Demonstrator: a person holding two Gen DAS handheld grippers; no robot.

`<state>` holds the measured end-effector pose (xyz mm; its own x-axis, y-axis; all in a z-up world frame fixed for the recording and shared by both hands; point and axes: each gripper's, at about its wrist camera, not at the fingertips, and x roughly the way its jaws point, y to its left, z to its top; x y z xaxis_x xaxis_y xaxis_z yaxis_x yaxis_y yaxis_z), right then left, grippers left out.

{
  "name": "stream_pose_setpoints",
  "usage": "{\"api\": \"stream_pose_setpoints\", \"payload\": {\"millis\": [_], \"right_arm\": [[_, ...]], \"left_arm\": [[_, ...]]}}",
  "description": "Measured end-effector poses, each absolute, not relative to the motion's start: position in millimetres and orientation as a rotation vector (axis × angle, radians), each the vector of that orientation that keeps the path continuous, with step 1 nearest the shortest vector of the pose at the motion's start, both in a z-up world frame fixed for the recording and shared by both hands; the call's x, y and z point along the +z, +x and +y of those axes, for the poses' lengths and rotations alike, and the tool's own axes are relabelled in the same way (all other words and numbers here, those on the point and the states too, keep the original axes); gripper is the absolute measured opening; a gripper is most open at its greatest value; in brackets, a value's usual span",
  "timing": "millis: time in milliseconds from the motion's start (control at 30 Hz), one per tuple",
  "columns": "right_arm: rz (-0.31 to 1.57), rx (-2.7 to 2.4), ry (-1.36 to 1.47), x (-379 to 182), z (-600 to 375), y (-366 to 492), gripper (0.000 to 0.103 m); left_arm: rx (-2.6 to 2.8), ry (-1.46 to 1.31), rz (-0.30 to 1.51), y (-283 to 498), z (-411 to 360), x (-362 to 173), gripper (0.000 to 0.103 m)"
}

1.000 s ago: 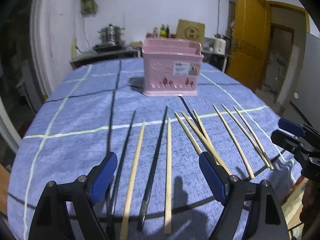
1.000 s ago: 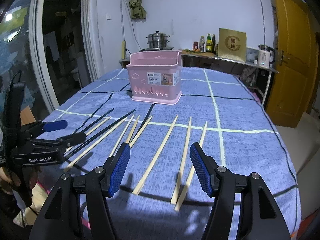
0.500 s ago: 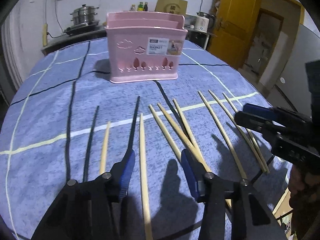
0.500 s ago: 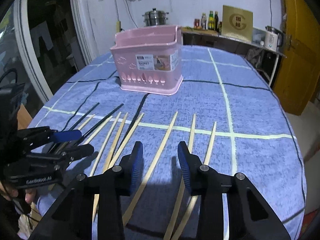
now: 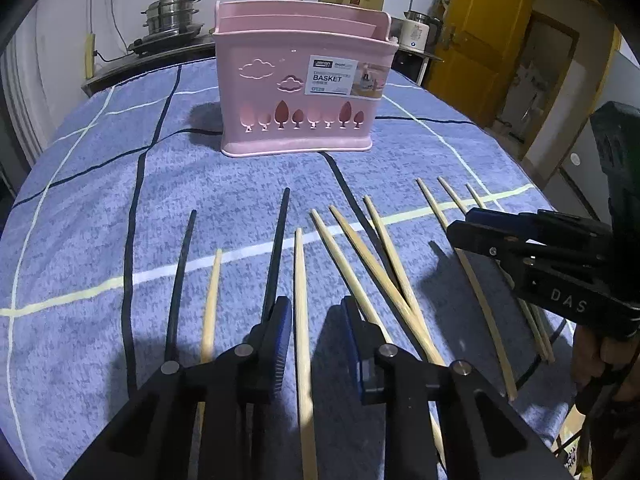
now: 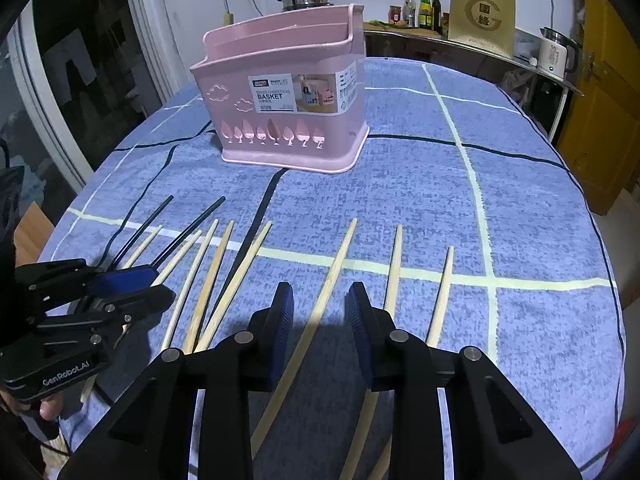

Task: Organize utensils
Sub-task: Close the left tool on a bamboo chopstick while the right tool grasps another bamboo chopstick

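Now the left gripper (image 5: 314, 322) hangs low over the blue checked cloth (image 5: 100, 208) near the front edge of the tabletop. Its jaws have just been closing, and a pale wooden chopstick (image 5: 301, 300) lies between them. The blue pads (image 5: 282, 332) do not touch the stick; there is a gap on each side, so nothing is gripped.

The right gripper (image 6: 320, 312) is low over the cloth too, further along the same front edge. Its jaws have also just been closing. A long wooden chopstick (image 6: 332, 276) lies slanted between them, and the pads are not pressing on it either.

More chopsticks lie in a row across the front part of the tabletop, all pointing toward the far side. Two black chopsticks (image 5: 276, 248) are at the left end of the row, with a pale one between them. Three pale ones (image 5: 372, 264) cross each other near the middle.

A pink basket (image 5: 300, 96) stands upright toward the far side of the tabletop, well apart from the sticks. It has a white label and little tree shapes cut in its wall.
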<state>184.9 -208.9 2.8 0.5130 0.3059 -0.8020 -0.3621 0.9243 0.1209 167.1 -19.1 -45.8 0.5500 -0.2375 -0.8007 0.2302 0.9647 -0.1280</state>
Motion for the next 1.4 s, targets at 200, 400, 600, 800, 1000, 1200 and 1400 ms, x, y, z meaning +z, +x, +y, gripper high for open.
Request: {"api": "stream_pose_setpoints", "payload": {"millis": [200,400,600,800,1000,1200,1400], "right_arm": [[0.982,0.393,-0.072,-3.2,-204.3,196.5,0.029],[1.001,0.374,-0.086,-5.9,-197.8,206.7,0.026],[1.012,0.349,-0.095,-6.3,-194.2,215.2,0.01],[1.002,0.363,-0.044,1.5,-202.4,214.0,0.009],[0.95,0.382,-0.035,23.3,-205.0,205.5,0.008],[0.877,0.398,-0.022,52.1,-206.3,195.7,0.006],[0.804,0.417,-0.006,81.1,-212.9,185.4,0.006]], "left_arm": [[-0.252,0.038,0.966,175.1,-27.7,-44.4,0.026],[-0.229,0.086,0.974,184.3,-33.5,-44.0,0.022],[-0.2,0.108,0.976,191.7,-38.1,-43.4,0.006],[-0.219,0.051,0.983,191.6,-31.8,-39.1,0.006],[-0.245,0.021,0.947,181.7,-29.1,-15.5,0.006],[-0.267,0.003,0.874,171.9,-25.2,19.6,0.006],[-0.274,-0.002,0.802,163.8,-22.6,53.4,0.006]]}}
